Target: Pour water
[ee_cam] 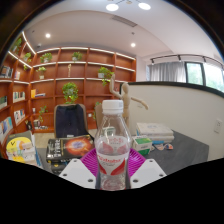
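The claw (113,170) pinches a clear water bottle (113,140) upright between its pink pads (92,160), white cap on; behind it the grey worktop (185,152) carries snack packets (70,150) and a box (154,130); bookshelves (70,75) line the far wall.

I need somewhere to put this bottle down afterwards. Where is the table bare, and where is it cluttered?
The gripper holds the water bottle between its fingers. Bare table lies right of the bottle, past the small packets and below the stacked boxes. Left is crowded: a patterned box and a yellow bag.
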`<state>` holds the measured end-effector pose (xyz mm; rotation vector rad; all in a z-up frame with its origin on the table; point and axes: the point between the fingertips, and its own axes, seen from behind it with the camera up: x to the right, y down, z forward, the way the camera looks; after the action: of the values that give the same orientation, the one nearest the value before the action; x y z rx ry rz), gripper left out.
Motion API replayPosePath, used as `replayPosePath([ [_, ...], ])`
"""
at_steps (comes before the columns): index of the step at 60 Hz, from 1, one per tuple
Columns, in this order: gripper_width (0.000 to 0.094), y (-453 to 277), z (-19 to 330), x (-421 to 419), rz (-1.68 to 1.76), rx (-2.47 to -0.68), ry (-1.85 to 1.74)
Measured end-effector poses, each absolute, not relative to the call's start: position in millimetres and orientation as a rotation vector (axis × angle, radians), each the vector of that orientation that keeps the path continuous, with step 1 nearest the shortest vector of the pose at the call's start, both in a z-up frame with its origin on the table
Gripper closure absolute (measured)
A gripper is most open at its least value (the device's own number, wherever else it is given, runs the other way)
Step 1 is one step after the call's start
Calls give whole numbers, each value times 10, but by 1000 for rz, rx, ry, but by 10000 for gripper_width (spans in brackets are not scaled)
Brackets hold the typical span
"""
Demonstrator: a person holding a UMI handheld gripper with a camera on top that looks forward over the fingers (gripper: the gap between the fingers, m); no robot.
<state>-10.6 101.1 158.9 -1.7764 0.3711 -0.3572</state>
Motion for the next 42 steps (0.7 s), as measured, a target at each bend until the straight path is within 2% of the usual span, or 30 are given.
replayPosePath([
  [1,566,1078,1450,-127,-357,-1781,371],
  [13,564,1124,1023,-53,-317,-1819,354],
  [21,565,1100,1070,-68,-310,-1782,351],
  [27,520,1085,1075,-65,-296,-1766,359],
  [35,393,1062,1073,-55,-293,-1765,369],
  [40,178,1025,974,-149,-255,-1808,347],
  [42,131,1003,972,-216,-224,-1810,337],
])
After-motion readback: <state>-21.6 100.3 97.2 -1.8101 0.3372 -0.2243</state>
